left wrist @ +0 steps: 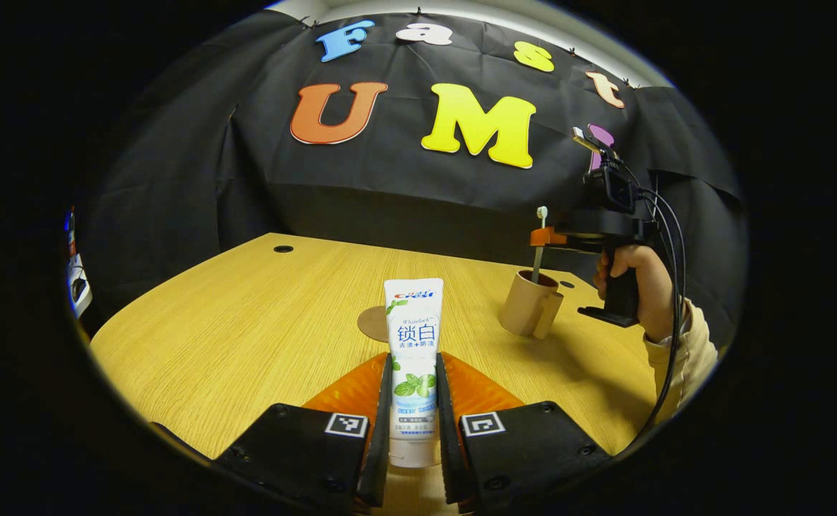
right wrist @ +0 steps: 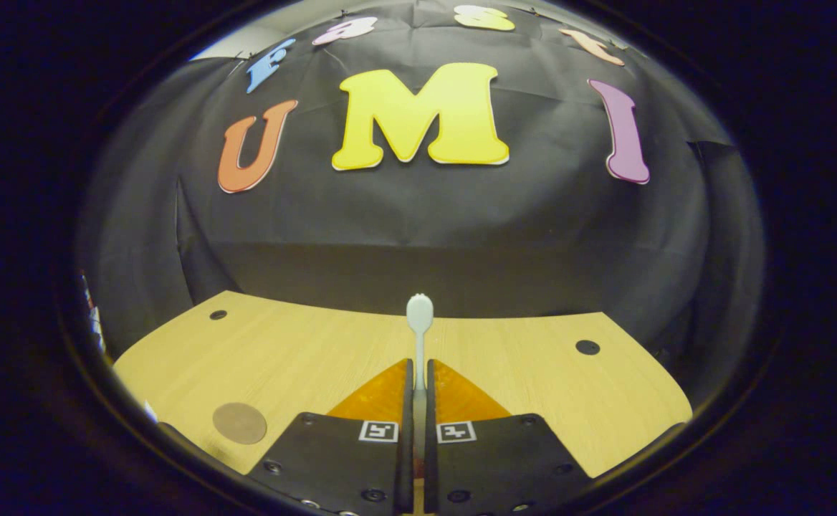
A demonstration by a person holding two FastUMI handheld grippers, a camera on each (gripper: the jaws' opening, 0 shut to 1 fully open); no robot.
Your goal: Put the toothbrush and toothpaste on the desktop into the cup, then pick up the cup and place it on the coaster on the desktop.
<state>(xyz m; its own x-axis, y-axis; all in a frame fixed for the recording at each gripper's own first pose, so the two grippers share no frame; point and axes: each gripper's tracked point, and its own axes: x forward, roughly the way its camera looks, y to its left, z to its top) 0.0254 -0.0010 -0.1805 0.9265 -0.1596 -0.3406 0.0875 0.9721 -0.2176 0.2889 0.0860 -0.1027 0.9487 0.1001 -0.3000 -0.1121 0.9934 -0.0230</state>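
In the left gripper view my left gripper is shut on a white toothpaste tube, held upright above the desk. Behind the tube lies the round brown coaster. Farther right stands the tan cup with a handle. The right gripper, held by a hand, hovers over the cup and grips a white toothbrush whose lower end reaches into the cup. In the right gripper view my right gripper is shut on the toothbrush, head pointing up, with the coaster at lower left.
The wooden desk has small dark cable holes near its back edge. A sleeve and cables hang at the right of the left gripper view. Black cloth walls close the booth behind.
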